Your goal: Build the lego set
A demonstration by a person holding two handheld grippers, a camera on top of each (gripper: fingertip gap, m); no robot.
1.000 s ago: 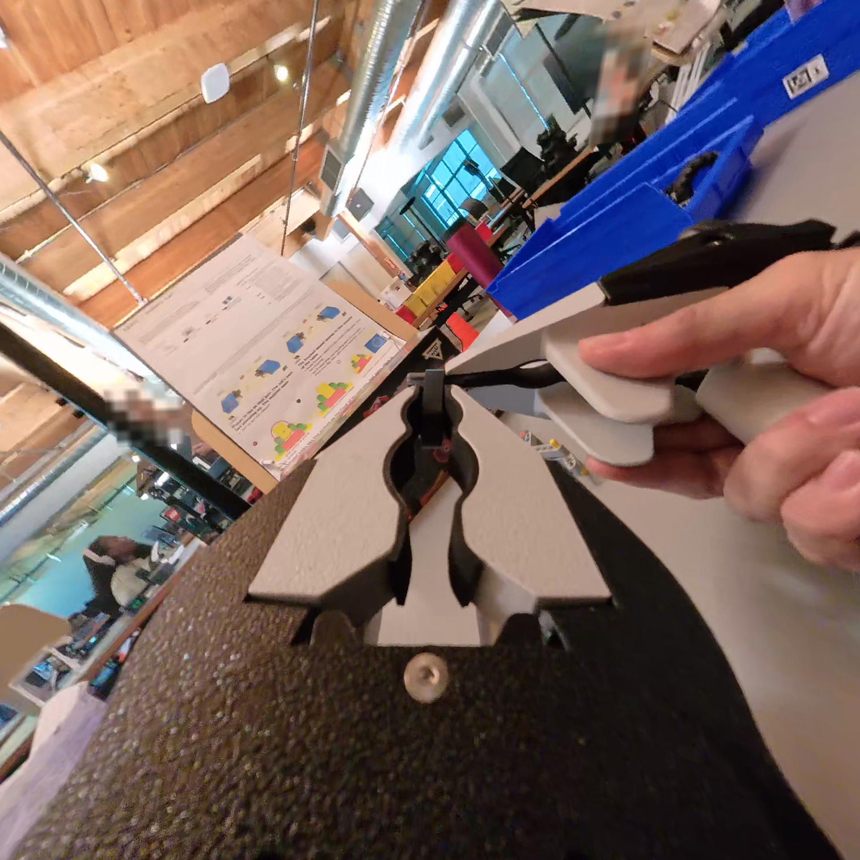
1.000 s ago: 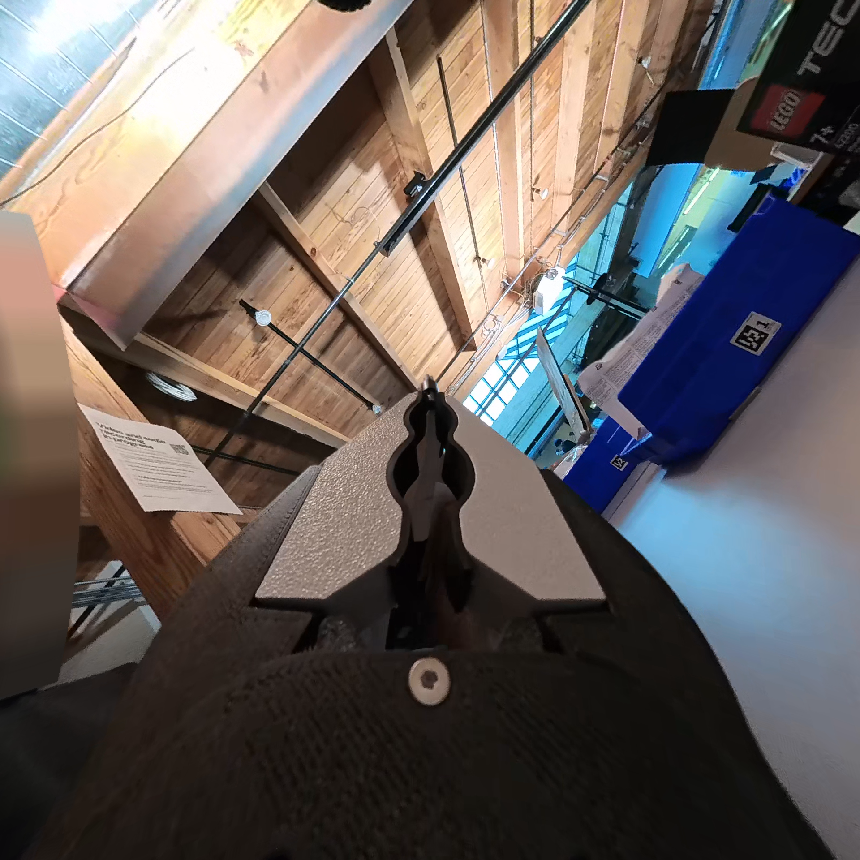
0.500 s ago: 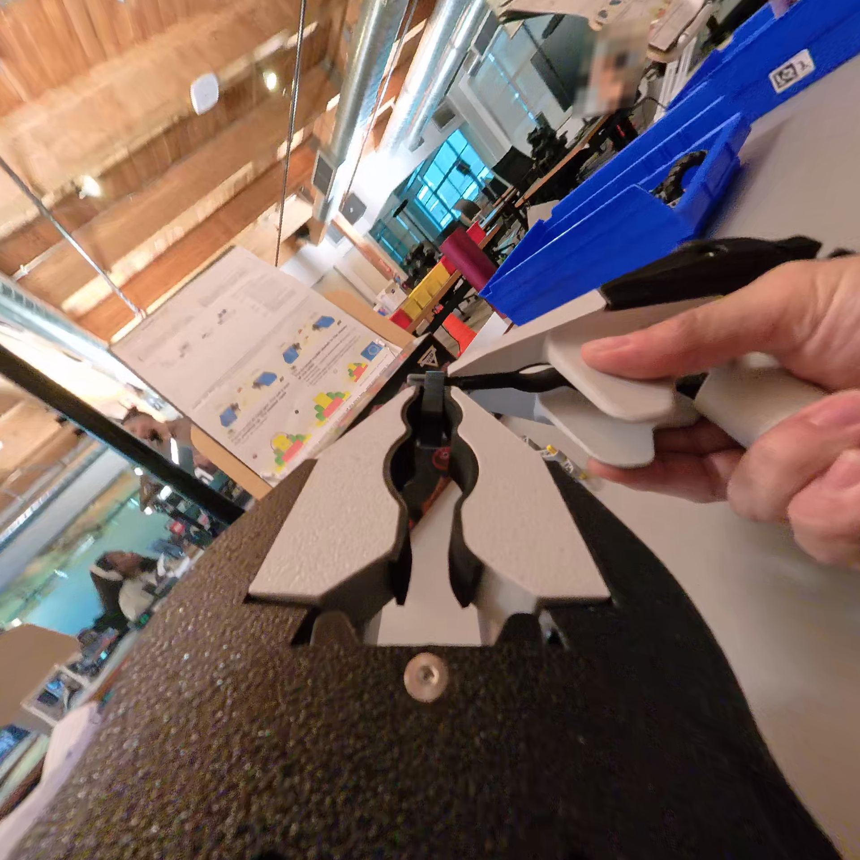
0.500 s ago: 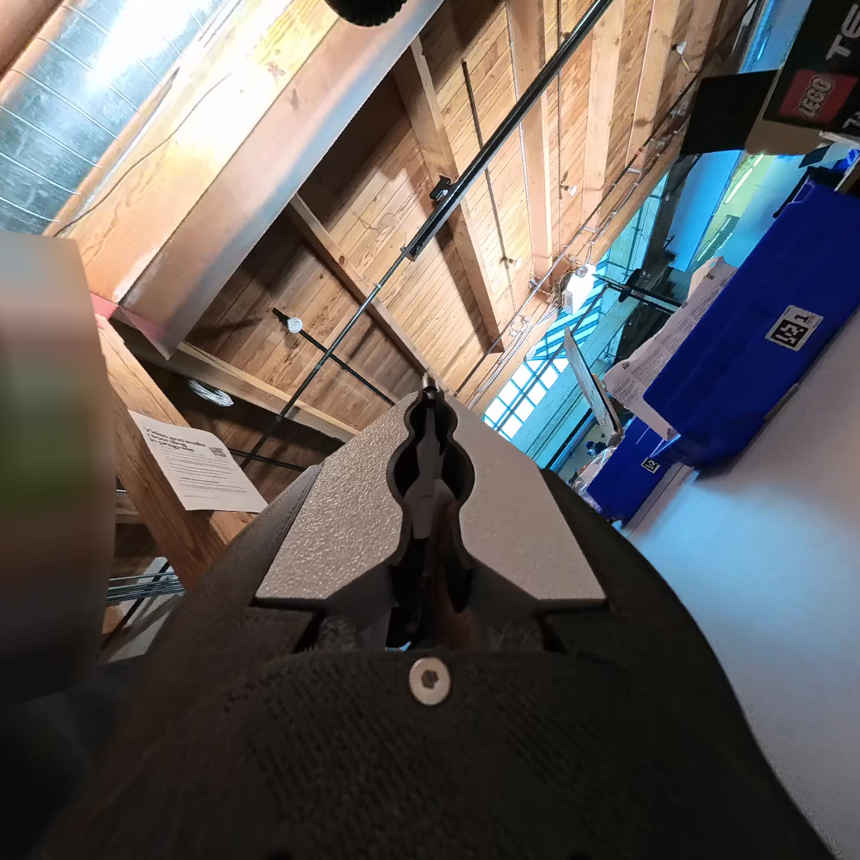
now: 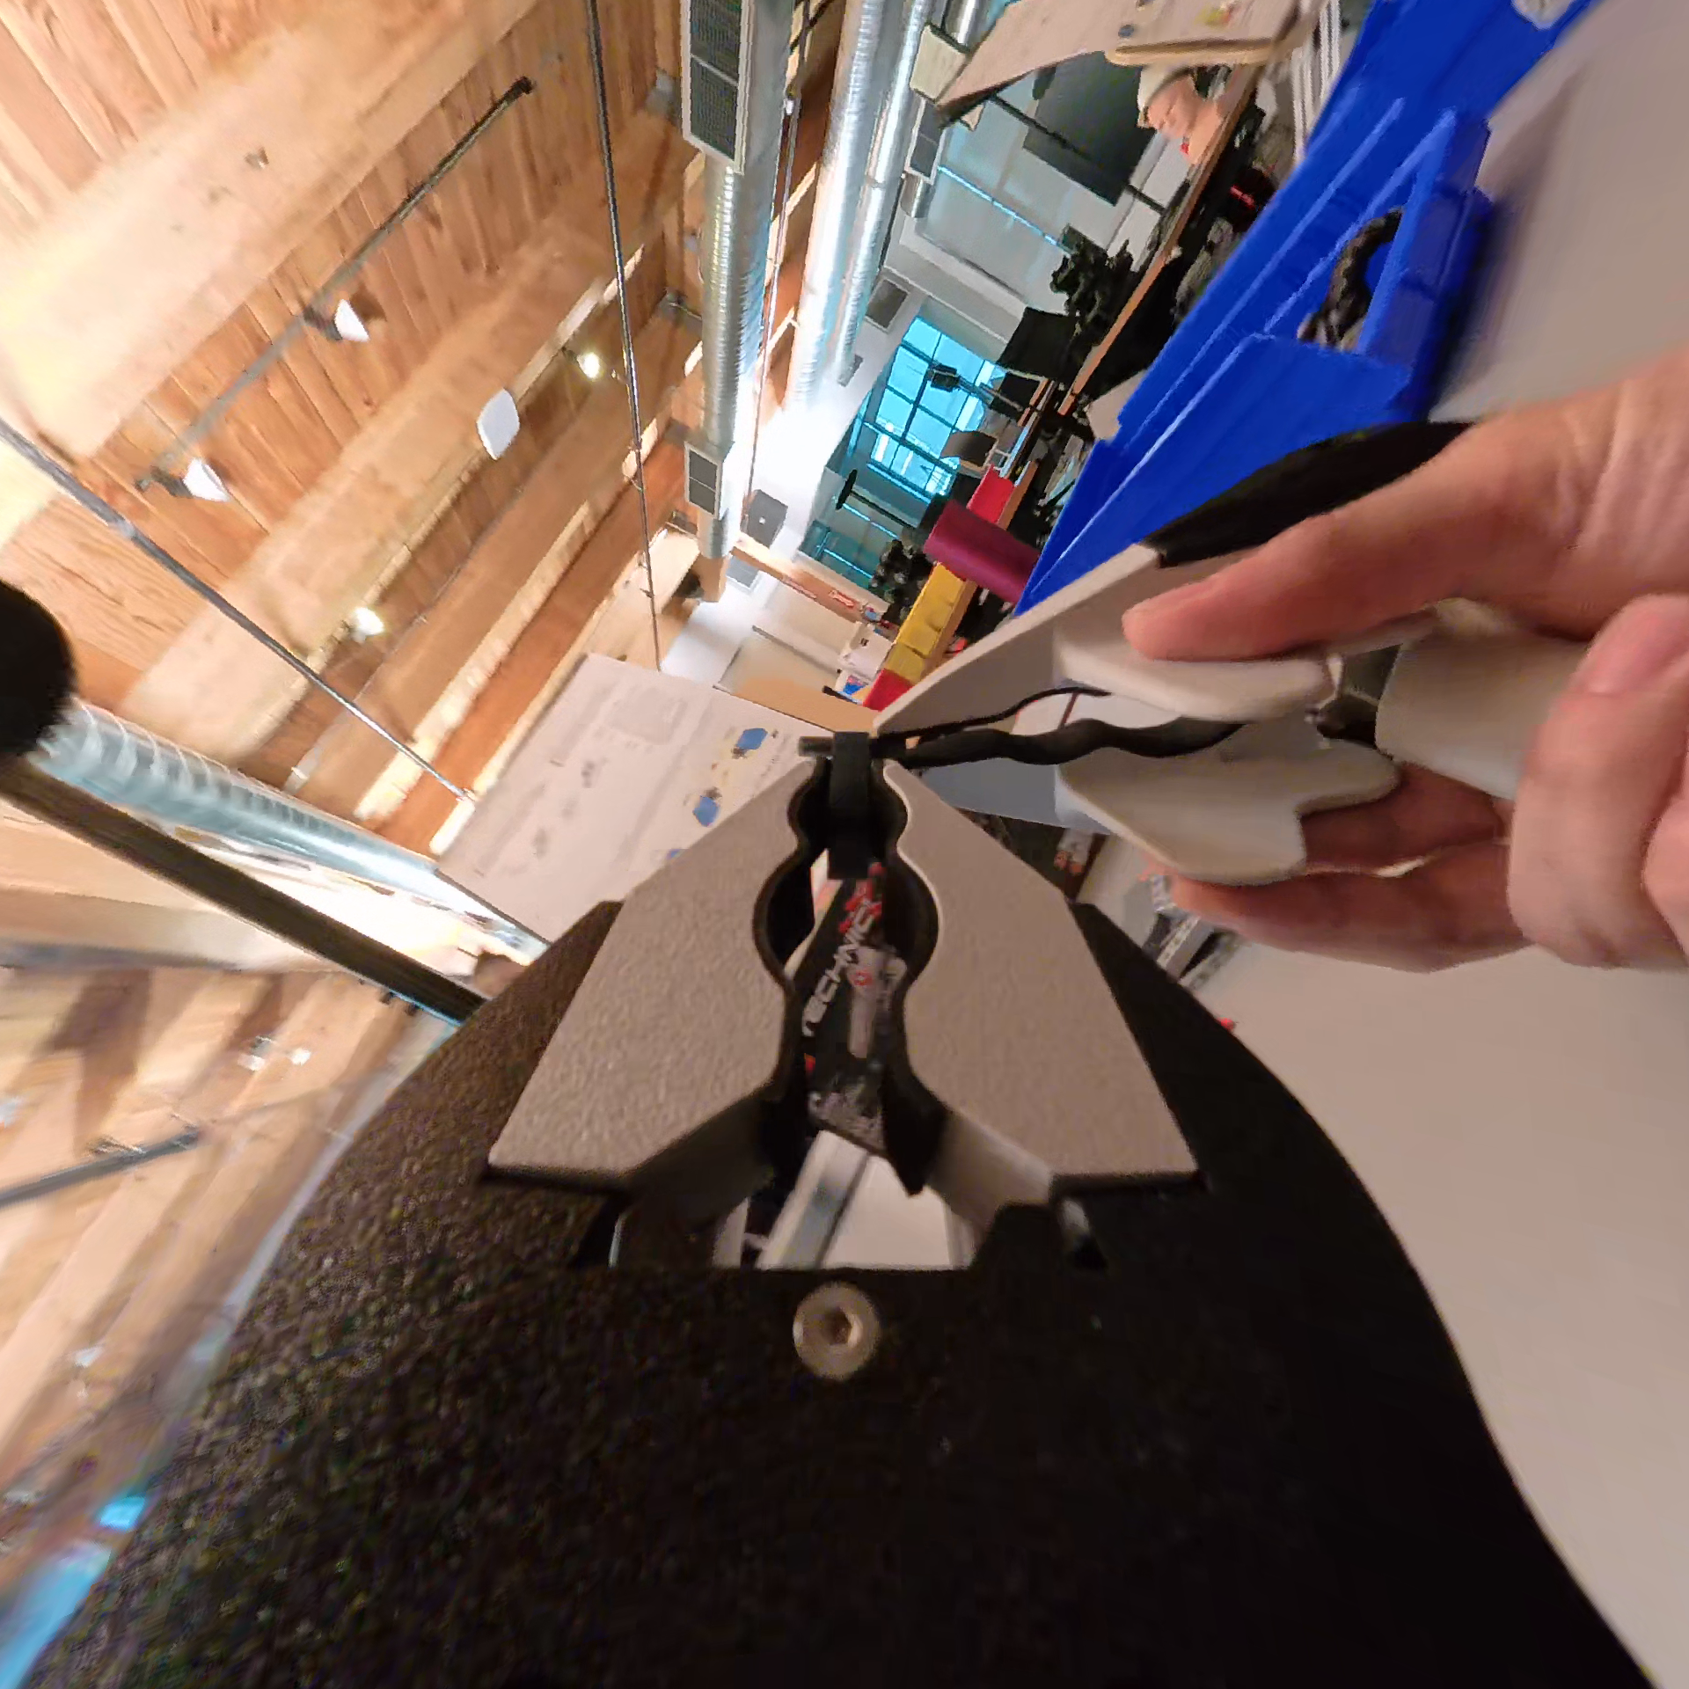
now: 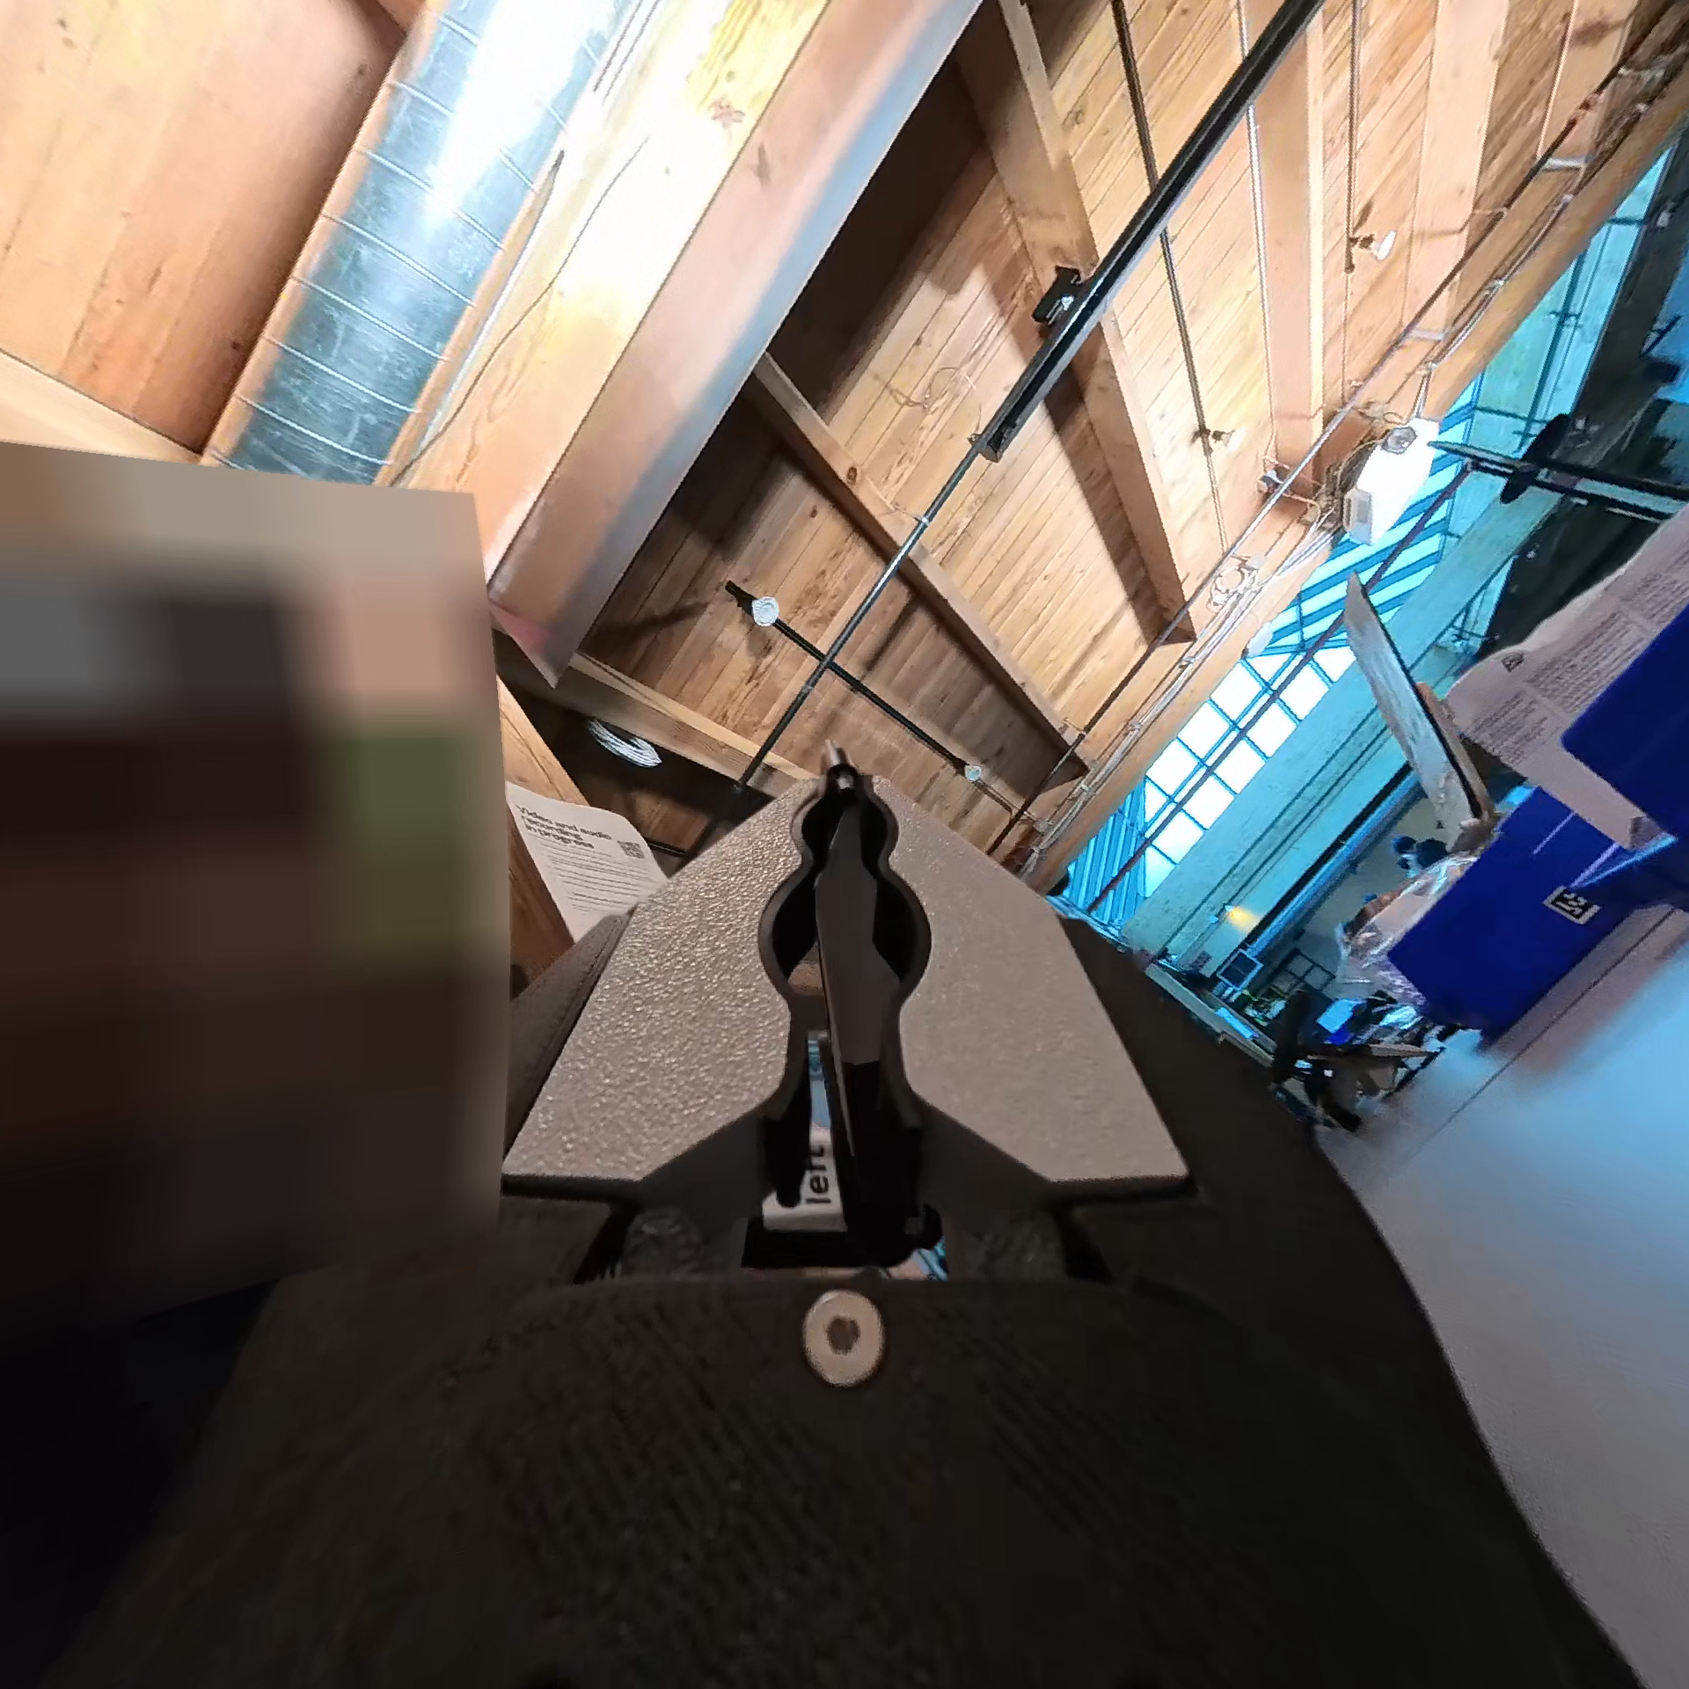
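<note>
In the left wrist view my left gripper (image 5: 850, 809) is shut on a small black lego piece (image 5: 848, 777) that stands out past the fingertips. A thin pin (image 5: 812, 745) sticks out of the piece to the left. My right gripper (image 5: 891, 727), held by a hand (image 5: 1462, 567), comes in from the right and its tip meets the top of that piece. In the right wrist view the right gripper (image 6: 841, 795) is shut on a thin dark pin (image 6: 836, 770) with a grey tip. Both grippers are raised and point toward the wooden ceiling.
Blue bins (image 5: 1280, 384) stand at the back of the grey table (image 5: 1462, 1234), and also show in the right wrist view (image 6: 1508, 923). An instruction sheet (image 5: 631, 777) stands propped behind the grippers. A dark lego box (image 5: 855, 996) shows through the left fingers' gap. My left and right fingertips are right by each other.
Both grippers have tilted and swung while staying joined at the tips. The instruction sheet slid behind the left fingers, and the blue bins slid right in the right view. The holds have not changed.
</note>
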